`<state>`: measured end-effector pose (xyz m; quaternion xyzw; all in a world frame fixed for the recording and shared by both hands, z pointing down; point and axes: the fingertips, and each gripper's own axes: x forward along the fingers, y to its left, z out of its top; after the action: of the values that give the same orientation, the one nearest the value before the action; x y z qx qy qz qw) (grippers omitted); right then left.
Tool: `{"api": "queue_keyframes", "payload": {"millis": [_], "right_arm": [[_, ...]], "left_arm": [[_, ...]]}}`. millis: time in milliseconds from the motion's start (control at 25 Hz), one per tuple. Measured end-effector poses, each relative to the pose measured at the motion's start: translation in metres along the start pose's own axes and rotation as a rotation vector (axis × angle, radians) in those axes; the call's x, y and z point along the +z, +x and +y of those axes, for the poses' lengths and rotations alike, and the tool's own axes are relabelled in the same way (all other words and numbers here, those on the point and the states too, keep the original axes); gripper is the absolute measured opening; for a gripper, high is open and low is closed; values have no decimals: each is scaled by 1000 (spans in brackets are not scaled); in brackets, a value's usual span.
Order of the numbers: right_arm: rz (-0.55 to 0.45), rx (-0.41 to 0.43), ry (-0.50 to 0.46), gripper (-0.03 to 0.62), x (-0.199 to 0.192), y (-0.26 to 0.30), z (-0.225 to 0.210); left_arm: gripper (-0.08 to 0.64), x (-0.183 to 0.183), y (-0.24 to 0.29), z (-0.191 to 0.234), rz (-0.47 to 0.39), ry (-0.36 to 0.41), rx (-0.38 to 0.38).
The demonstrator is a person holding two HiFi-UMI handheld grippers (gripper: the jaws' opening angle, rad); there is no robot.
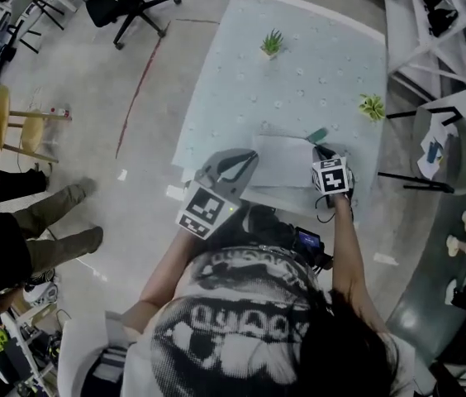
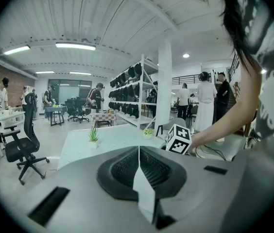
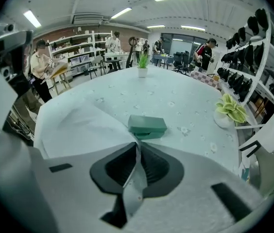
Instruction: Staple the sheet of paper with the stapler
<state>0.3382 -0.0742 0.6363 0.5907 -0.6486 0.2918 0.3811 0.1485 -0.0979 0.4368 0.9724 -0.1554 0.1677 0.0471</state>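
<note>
Two grippers [image 1: 249,155] [image 1: 322,150], one sheet [image 1: 282,162], one stapler [image 1: 316,134]

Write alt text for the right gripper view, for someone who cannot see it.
The right gripper pinches a white sheet of paper that spreads left over a pale table. A green stapler sits just beyond the jaws, at the sheet's edge. Two small potted plants stand farther off, with people and shelves behind.
</note>
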Motion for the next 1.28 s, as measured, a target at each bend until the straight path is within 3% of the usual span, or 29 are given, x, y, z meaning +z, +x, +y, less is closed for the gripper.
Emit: {"api": "queue_keyframes", "payload": {"millis": [200,400,520,560,760,960,1120,1280], "right_arm": [[34,20,64,69,-5,2,5],[46,38,196,115,-8,3,11],[58,-3,234,97,-8,4,10],[62,-14,242,54,-8,5,10],[49,-44,300,34,-2,8,12],[3,-38,477,18,3,7,12],[28,-74,559,17,1,7,11],[23,-78,715,17,-2,6,14]], "left_arm": [[5,-7,3,4,-10,-24,-3],[5,-16,2,13,-32,-64,12],[5,-22,0,21,-44,-88,26],[5,-24,-1,23,-46,-93,28],[5,-30,-3,38,-56,-105,36],[5,-32,-6,50,-65,-109,43],[5,-32,-6,56,-65,-109,37],[5,-35,-4,59,-61,-115,25]]}}
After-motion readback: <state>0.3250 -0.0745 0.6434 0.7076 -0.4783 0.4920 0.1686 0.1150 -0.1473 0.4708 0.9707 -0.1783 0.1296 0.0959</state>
